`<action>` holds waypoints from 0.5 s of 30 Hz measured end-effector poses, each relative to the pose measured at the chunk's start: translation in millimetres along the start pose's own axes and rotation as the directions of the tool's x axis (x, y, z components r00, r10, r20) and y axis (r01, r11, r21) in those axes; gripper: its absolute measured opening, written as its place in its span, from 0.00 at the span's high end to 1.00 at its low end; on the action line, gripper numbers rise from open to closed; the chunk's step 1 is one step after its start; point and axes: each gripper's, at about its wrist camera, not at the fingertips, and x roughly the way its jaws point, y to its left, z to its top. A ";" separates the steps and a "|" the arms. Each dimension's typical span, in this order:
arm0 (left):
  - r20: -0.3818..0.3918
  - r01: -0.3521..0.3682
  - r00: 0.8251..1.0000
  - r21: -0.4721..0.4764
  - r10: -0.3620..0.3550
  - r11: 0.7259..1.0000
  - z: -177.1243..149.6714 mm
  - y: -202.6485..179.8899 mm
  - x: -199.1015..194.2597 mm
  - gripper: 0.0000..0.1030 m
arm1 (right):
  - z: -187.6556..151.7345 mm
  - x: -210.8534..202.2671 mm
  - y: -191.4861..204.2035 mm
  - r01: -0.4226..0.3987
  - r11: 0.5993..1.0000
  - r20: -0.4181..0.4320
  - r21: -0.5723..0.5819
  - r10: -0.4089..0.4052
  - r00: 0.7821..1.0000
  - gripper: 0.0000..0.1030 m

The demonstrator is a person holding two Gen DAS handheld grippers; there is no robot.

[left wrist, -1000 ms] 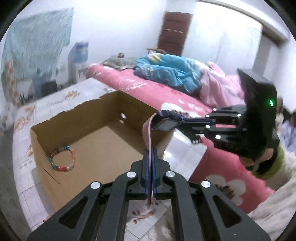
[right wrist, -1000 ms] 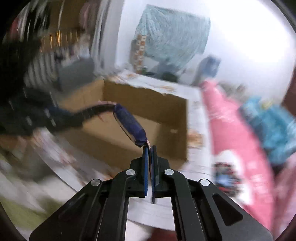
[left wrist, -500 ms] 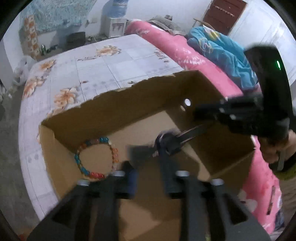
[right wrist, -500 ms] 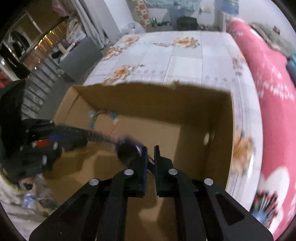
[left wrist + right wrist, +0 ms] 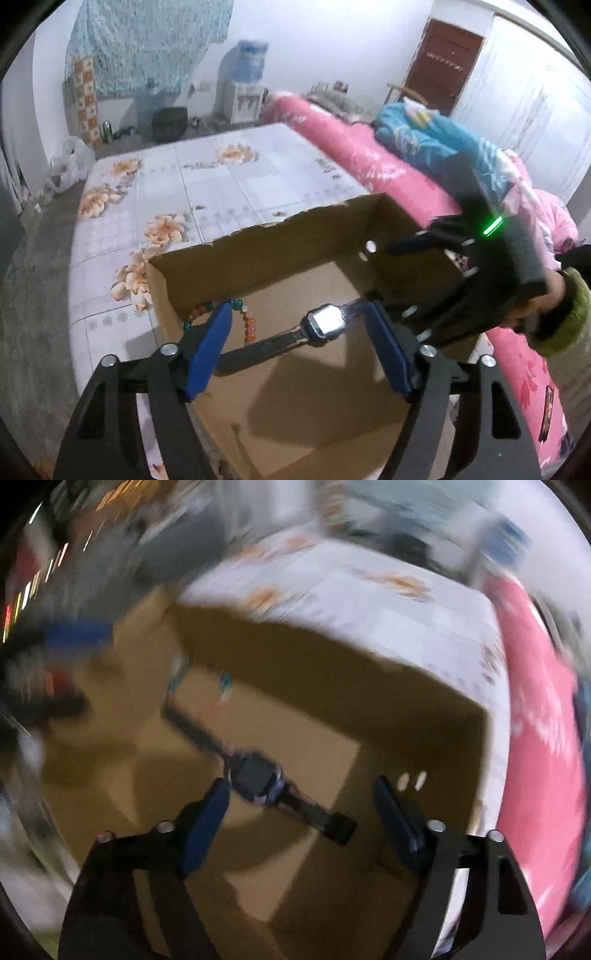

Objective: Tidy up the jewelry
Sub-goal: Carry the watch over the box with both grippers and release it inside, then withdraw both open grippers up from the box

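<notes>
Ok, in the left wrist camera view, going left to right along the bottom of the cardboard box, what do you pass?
Colourful beaded bracelet → dark strap of the watch → square-faced dark wristwatch → right hand-held gripper at the open brown cardboard box's right wall, jaws just opened, nothing between them.

A watch (image 5: 324, 322) is lying inside the cardboard box (image 5: 280, 254), with a bead bracelet (image 5: 246, 320) sitting to its left against the box's wall.

A floral-patterned surface (image 5: 229, 181), possibly a table, bears an open cardboard box (image 5: 280, 254).
</notes>
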 end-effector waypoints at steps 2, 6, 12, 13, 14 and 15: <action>0.018 0.006 1.000 0.005 -0.006 1.000 -10.2 -0.9 -12.9 0.27 | 3.7 20.5 10.8 0.025 0.998 -0.076 -0.062 -0.030 0.997 0.25; 0.057 -0.001 0.998 0.009 0.001 1.000 -30.6 1.7 -37.5 0.27 | 12.6 53.2 16.9 0.042 0.990 -0.230 -0.134 -0.072 0.970 0.26; 0.114 -0.040 0.993 0.012 0.038 0.999 -61.2 12.2 -67.7 0.26 | 26.3 74.7 8.0 0.166 0.963 -0.277 -0.214 -0.223 0.935 0.25; 0.127 -0.066 0.990 0.021 0.063 0.998 -66.2 12.9 -71.9 0.26 | 29.7 74.4 5.9 0.237 0.944 -0.249 -0.230 -0.293 0.923 0.28; 0.140 -0.081 0.987 0.030 0.076 0.996 -71.2 13.1 -75.7 0.26 | 31.4 74.0 4.7 0.269 0.934 -0.235 -0.235 -0.323 0.917 0.32; 0.146 -0.086 0.986 0.033 0.081 0.996 -75.4 14.3 -78.6 0.26 | 34.4 72.2 1.9 0.322 0.918 -0.207 -0.230 -0.369 0.906 0.32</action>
